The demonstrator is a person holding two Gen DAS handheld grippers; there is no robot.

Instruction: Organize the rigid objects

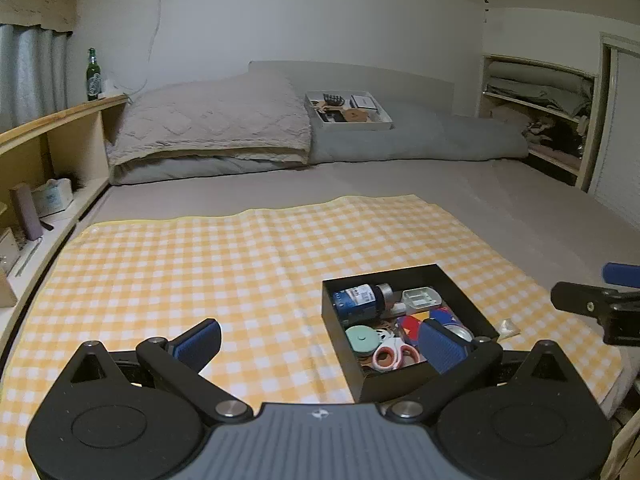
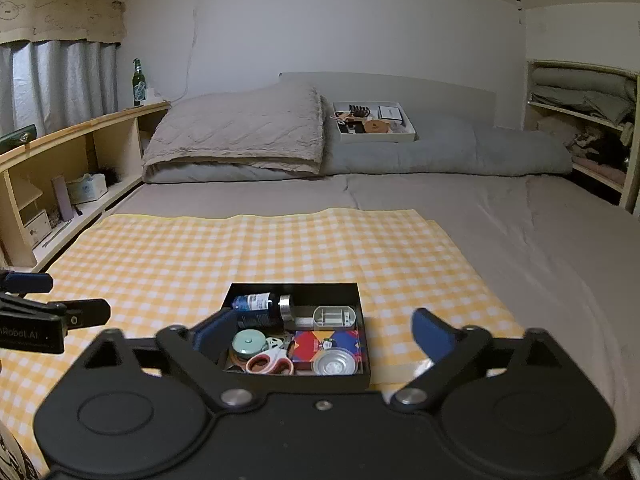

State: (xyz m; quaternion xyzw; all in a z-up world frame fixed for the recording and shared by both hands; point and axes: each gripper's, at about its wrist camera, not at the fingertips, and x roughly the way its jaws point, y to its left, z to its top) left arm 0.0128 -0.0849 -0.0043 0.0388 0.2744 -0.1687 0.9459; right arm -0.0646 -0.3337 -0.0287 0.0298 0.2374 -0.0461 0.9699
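Note:
A black box (image 2: 362,350) (image 1: 468,300) sits on the yellow checked cloth (image 2: 248,252) (image 1: 200,272), near its front. Inside lie a dark blue bottle (image 2: 260,310) (image 1: 358,300), a white plastic holder (image 2: 334,317) (image 1: 422,298), a teal round tin (image 2: 249,342) (image 1: 362,338), pink-handled scissors (image 2: 270,362) (image 1: 396,356), a red-and-blue box (image 2: 324,344) and a silver can top (image 2: 334,364). My right gripper (image 2: 324,334) stands open above the box, nothing between its fingers. My left gripper (image 1: 320,344) is open too, left of the box, holding nothing.
The cloth lies on a grey bed with a folded quilt (image 2: 240,136) and a white tray of small items (image 2: 374,122) at the head. Wooden shelves (image 2: 80,168) run along the left, with a green bottle (image 2: 138,82) on top. A closet shelf (image 2: 580,120) stands at the right.

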